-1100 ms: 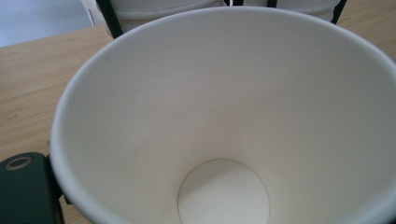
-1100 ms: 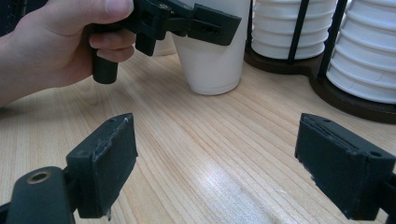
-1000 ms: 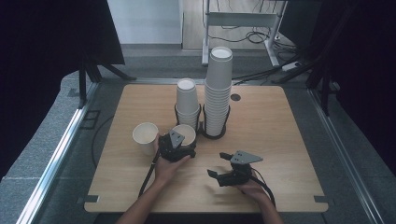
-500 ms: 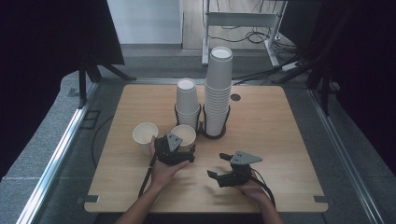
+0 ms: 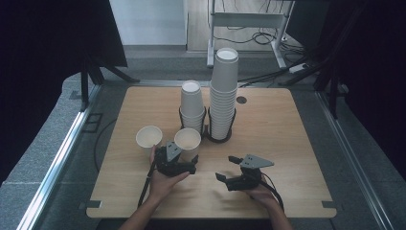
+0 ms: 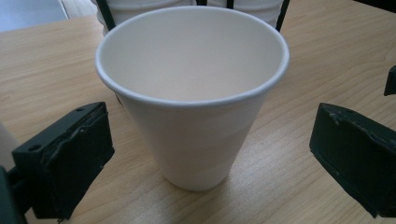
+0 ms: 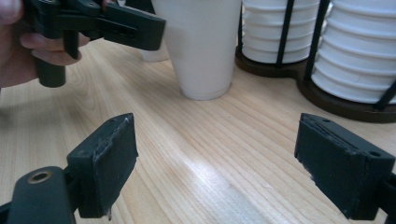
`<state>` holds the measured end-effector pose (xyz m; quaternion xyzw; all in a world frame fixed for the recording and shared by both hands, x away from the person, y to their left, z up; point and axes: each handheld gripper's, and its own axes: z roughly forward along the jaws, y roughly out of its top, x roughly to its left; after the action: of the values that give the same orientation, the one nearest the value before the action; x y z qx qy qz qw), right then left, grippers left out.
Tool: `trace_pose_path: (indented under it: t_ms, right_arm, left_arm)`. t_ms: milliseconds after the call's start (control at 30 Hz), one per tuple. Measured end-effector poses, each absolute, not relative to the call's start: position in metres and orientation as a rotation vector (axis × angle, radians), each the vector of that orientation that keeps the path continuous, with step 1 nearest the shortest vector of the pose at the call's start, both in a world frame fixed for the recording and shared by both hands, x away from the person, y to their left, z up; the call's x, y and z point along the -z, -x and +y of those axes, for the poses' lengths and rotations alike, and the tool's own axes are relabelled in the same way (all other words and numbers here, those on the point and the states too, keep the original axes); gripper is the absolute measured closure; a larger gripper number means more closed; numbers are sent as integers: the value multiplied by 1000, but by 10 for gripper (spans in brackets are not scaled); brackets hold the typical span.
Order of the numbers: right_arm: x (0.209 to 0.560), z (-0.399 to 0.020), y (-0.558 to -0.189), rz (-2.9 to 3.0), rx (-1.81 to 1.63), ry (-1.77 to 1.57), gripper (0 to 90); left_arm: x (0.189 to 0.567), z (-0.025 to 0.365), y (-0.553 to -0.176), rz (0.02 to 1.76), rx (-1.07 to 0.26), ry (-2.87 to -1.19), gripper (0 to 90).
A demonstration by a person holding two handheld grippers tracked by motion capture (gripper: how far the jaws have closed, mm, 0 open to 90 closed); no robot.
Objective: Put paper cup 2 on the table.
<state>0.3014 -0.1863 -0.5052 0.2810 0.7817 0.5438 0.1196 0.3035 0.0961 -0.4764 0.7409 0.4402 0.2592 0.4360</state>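
Observation:
A white paper cup [image 6: 196, 116] stands upright on the wooden table [image 5: 287, 143], between the jaws of my left gripper [image 6: 215, 128]. Those jaws have just been opening and now stand wide, both pads clear of the cup's wall. From above, the same cup [image 5: 187, 141] sits just beyond the left gripper [image 5: 184, 158], with a second single cup [image 5: 149, 139] to its left. My right gripper [image 5: 226, 168] rests near the front edge, open and holding nothing. The right gripper view looks between its own open jaws [image 7: 224, 158] at the cup [image 7: 203, 46] and the left gripper [image 7: 116, 25].
Two stacks of white cups stand in black wire holders behind the single cups: a short stack [image 5: 192, 105] and a tall stack [image 5: 224, 91]. They appear close by in the right gripper view [image 7: 359, 56]. A small round hole [image 5: 241, 100] marks the tabletop.
My left gripper's jaws have spread wider around the cup, and the hand has drawn back a little toward the near edge. The cup stays put and the right gripper has not moved.

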Motion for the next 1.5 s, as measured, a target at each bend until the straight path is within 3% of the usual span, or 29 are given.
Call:
trace_pose_path:
  t_ms: [700,1167,1500]
  right_arm:
    - [499,-215,-299,2171,-1574,-906,136]
    - [499,-268,-284,2036,-1461,-1027,149]
    - [500,-265,-285,2040,-1448,-1012,149]
  left_arm:
    - [464,118,-279,986,-581,-1834,3]
    - [489,119,-266,879,-403,-1930,31]
    - [495,120,-271,890,-387,-1943,40]
